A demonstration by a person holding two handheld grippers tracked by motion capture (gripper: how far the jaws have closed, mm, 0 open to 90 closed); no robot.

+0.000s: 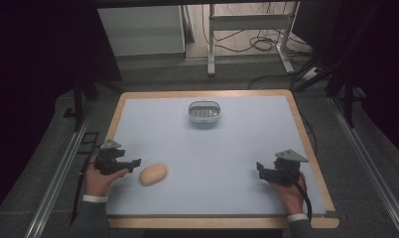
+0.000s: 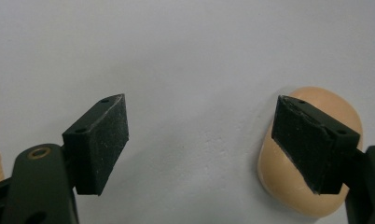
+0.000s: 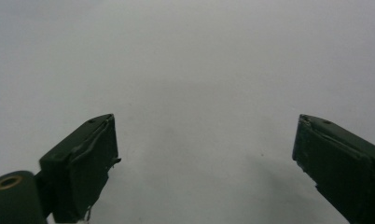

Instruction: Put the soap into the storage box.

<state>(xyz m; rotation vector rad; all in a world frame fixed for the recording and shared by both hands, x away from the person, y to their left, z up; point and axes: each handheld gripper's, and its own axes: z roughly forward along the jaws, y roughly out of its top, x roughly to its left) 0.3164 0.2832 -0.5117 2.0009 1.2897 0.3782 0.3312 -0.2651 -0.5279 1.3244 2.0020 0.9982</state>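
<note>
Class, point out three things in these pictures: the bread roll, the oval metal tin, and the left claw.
bread roll [image 1: 153, 174], high view, middle of its top.
oval metal tin [image 1: 205, 106], high view, far rim.
left claw [image 1: 136, 163], high view, midway between its fingertips.

Left gripper [image 1: 134, 163] near-left, low, fingers [image 2: 99, 140] spread wide apart. Right gripper [image 1: 260, 170] near-right, low, fingers [image 3: 83, 163] equally wide. Both hand-held, pointing inward.

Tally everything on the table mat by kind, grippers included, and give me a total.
Bread roll, tan: 1
Oval metal container, at the far side of the mat: 1
Hand-held grippers, both with jaws apart: 2, the left gripper beside the roll and the right gripper over bare mat
Total: 4
</note>
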